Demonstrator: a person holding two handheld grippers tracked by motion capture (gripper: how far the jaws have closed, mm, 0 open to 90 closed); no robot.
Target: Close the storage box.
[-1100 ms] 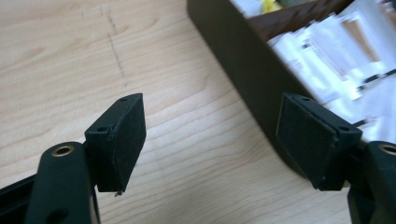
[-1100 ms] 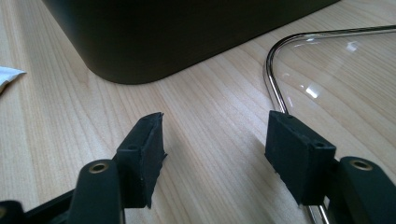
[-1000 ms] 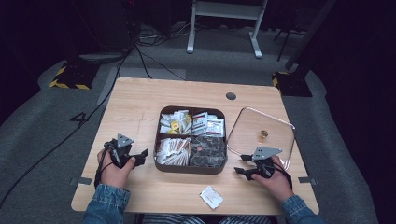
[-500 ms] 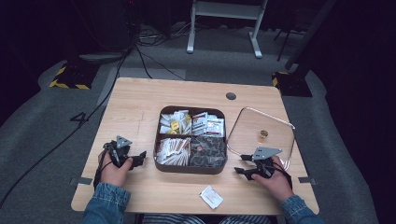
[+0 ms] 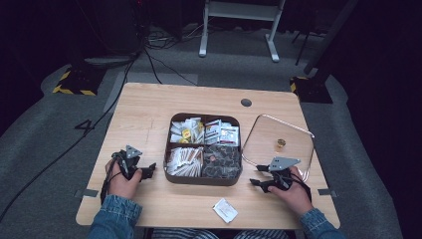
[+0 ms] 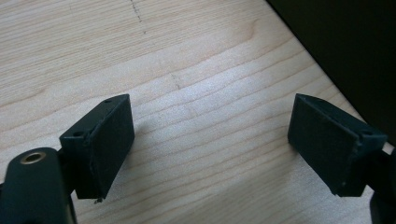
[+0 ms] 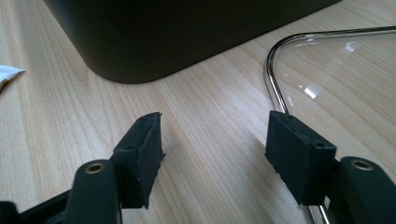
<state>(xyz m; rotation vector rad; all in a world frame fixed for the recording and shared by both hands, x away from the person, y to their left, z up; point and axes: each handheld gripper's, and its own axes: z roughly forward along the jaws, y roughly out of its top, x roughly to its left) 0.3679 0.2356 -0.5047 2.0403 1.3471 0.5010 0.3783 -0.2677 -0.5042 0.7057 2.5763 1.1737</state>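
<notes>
A dark square box with several compartments of sachets and packets sits mid-table. Its clear glass lid with a gold knob lies flat to the right of it. My left gripper rests on the table left of the box, pointing at it. Its jaws have just been opening and stand wide over bare wood with nothing between them. My right gripper lies by the box's near right corner, open and empty. The box wall and the lid's metal rim lie just ahead of it.
A white packet lies loose near the table's front edge, also at the left edge of the right gripper view. A round cable hole is at the back of the wooden table. Cables and a stand cross the floor beyond.
The left hand has shifted slightly on the table. The right hand, box, lid and packet stay where they were.
</notes>
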